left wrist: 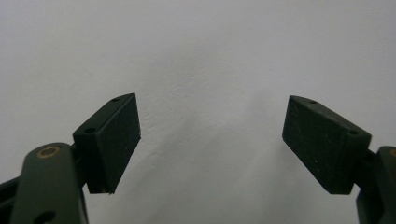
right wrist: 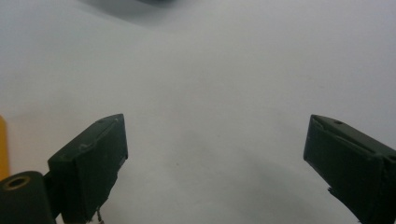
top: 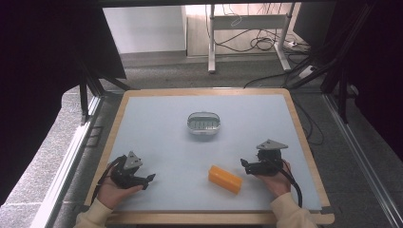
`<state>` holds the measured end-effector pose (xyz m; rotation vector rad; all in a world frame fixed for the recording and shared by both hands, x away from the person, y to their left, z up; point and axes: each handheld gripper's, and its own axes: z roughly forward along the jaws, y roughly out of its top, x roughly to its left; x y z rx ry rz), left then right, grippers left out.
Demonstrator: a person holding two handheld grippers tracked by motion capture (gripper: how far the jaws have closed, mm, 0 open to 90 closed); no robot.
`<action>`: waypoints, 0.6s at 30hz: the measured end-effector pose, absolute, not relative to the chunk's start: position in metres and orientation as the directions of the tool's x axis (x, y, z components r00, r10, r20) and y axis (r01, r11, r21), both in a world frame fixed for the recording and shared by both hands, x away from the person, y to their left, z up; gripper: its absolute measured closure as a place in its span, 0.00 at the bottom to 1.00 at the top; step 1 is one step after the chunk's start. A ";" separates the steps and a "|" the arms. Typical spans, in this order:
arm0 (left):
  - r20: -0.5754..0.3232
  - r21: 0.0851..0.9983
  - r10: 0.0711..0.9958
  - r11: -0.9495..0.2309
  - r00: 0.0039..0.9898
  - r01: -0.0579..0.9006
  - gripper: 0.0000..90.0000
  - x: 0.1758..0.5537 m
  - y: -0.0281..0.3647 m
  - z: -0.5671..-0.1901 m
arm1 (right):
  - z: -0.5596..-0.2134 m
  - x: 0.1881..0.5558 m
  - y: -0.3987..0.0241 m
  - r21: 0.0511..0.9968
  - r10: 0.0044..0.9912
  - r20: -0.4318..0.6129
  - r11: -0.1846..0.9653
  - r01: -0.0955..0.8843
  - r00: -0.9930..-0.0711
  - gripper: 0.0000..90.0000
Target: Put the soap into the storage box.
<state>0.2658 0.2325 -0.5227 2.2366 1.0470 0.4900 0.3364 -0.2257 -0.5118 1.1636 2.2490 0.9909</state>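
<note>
Both jaw pairs are being held spread, nothing pinched. The orange block [top: 225, 178] is lying just beside the right gripper [top: 245, 165]; it could easily get knocked sideways if approached carelessly.

Worktop [top: 157, 123] carries all. Oval dish [top: 204, 123] at centre, toward far edge. Block [top: 225, 179] nearer person, right of centre, lying at slant. Left tongs [top: 151, 177] at near-left corner, well apart from block. Right tongs [top: 243, 163] just right of block, not touching. Dish well beyond both tongs.
</note>
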 end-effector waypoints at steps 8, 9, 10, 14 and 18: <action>0.073 0.665 0.783 -0.500 0.618 0.555 0.21 0.267 0.233 -0.524 | -0.508 0.326 -0.233 0.749 0.806 -0.066 0.429 0.505 -0.588 0.13; 0.073 0.666 0.783 -0.500 0.618 0.554 0.21 0.267 0.233 -0.524 | -0.507 0.324 -0.233 0.748 0.808 -0.066 0.428 0.507 -0.585 0.13; 0.073 0.665 0.782 -0.500 0.619 0.554 0.21 0.266 0.233 -0.524 | -0.506 0.323 -0.234 0.754 0.811 -0.067 0.423 0.503 -0.581 0.15; 0.075 0.674 0.775 -0.503 0.628 0.541 0.21 0.262 0.231 -0.522 | -0.499 0.318 -0.237 0.776 0.817 -0.058 0.399 0.490 -0.573 0.19; 0.079 0.678 0.772 -0.506 0.631 0.533 0.21 0.262 0.231 -0.520 | -0.499 0.318 -0.239 0.781 0.816 -0.044 0.388 0.489 -0.577 0.21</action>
